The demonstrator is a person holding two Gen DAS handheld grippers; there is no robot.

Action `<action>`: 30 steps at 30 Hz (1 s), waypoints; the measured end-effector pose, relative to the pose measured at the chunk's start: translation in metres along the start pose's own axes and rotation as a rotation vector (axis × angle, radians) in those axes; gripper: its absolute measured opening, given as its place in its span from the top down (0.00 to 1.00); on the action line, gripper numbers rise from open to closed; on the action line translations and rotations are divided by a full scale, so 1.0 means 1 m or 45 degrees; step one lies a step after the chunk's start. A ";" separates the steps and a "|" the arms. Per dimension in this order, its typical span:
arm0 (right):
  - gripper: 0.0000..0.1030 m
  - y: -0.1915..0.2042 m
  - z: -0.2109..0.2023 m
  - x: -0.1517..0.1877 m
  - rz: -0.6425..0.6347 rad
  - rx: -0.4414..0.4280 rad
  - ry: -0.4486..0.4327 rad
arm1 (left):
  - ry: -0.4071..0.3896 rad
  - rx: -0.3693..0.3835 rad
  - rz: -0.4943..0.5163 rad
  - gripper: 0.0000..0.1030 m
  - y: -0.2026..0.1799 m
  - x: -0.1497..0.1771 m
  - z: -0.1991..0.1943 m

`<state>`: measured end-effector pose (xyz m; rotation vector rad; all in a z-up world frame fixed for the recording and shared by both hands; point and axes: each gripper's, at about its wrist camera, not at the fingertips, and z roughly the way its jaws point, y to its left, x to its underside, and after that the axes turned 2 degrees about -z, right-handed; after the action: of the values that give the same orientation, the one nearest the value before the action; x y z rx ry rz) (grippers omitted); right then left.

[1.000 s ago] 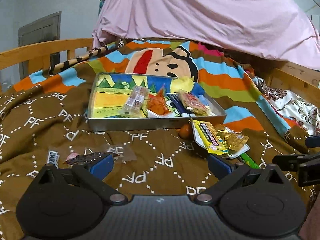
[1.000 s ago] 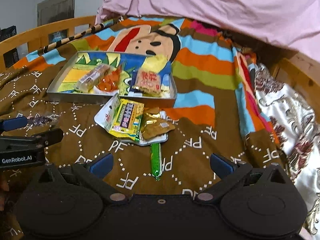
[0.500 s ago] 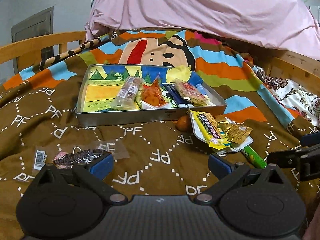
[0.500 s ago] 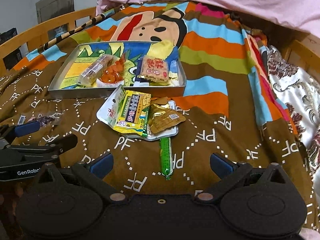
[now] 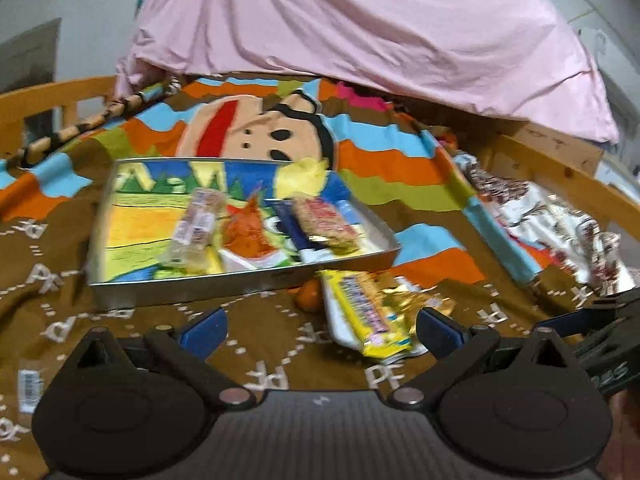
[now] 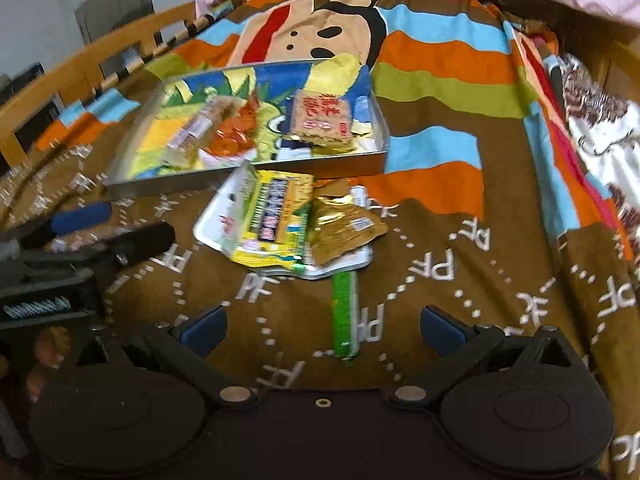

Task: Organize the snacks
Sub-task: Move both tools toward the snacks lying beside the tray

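A metal tray (image 5: 240, 285) with a bright cartoon liner lies on the bed. It holds a clear-wrapped bar (image 5: 196, 226), an orange packet (image 5: 248, 234) and a biscuit packet (image 6: 322, 120). In front of the tray (image 6: 248, 179) a yellow packet (image 6: 276, 216) and a gold packet (image 6: 344, 232) rest on a flat white packet (image 6: 214, 226). A green stick snack (image 6: 344, 312) points toward my right gripper (image 6: 324, 330), which is open and empty just short of it. My left gripper (image 5: 322, 330) is open and empty too, close to the yellow packet (image 5: 364, 314).
A small orange round thing (image 5: 310, 294) sits against the tray front. A barcode wrapper (image 5: 28, 384) lies at the left. Wooden bed rails (image 5: 60, 92) run along the sides, and a pink sheet (image 5: 360, 20) hangs behind. The left gripper (image 6: 132, 222) shows left of the pile.
Both grippers have moved forward toward the pile in front of the tray. The dark-wrapped candy beside the left finger has dropped out of the left view. Both stay open.
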<state>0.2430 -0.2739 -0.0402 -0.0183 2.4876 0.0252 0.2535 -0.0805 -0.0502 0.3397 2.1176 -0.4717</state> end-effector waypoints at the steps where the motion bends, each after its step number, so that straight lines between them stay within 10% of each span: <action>1: 0.01 0.000 0.002 -0.001 -0.015 0.017 0.011 | 0.006 0.020 -0.003 0.00 -0.001 -0.001 0.003; 18: 0.05 -0.018 0.019 0.001 -0.085 0.034 0.047 | 0.075 0.166 -0.074 0.00 -0.020 0.007 0.047; 30: 0.05 -0.014 0.024 0.002 -0.116 0.004 0.062 | 0.208 0.026 0.040 0.02 -0.036 0.005 0.079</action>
<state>0.2566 -0.2873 -0.0610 -0.1325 2.5328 -0.0176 0.2939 -0.1484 -0.0874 0.4353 2.2634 -0.4608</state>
